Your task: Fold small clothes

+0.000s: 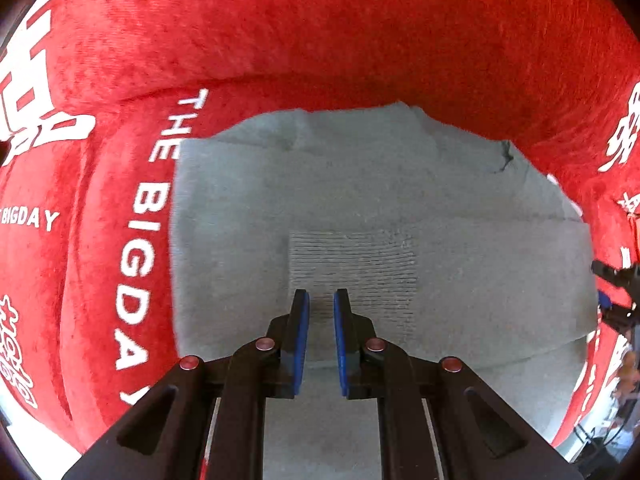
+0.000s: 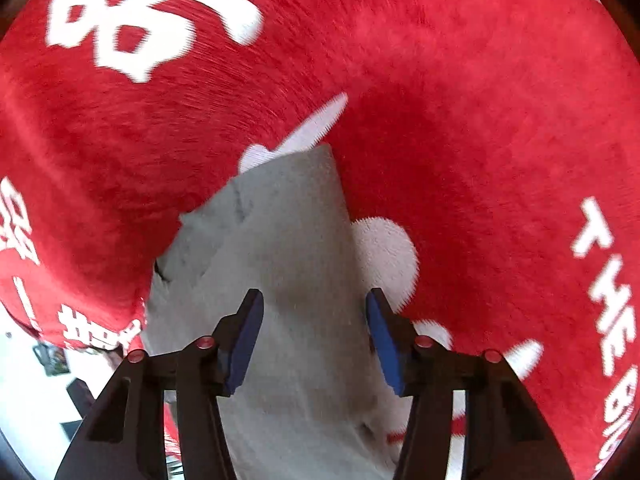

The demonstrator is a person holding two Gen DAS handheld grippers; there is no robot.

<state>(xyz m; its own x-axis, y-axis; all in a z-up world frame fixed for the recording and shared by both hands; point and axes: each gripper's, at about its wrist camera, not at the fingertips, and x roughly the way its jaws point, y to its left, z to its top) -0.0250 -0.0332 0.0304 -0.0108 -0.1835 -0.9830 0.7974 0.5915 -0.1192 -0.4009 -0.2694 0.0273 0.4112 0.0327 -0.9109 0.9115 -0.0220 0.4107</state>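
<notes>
A grey knitted garment [image 1: 360, 184] lies folded flat on a red plush blanket [image 1: 320, 32] with white lettering. In the left wrist view my left gripper [image 1: 321, 294] points down at it, just below a ribbed patch [image 1: 352, 260]. Its blue pads stand nearly together with only a narrow slit, and I see no fabric between them. In the right wrist view my right gripper [image 2: 314, 294] is open over a narrower end of the grey garment [image 2: 288, 232]. The cloth lies under the jaws and the pads do not press on it.
The red blanket [image 2: 480, 160] rises in soft folds all around the garment. A black piece of hardware [image 1: 616, 280] shows at the right edge of the left wrist view. Pale floor [image 2: 24, 380] with dark objects shows past the blanket's lower left edge.
</notes>
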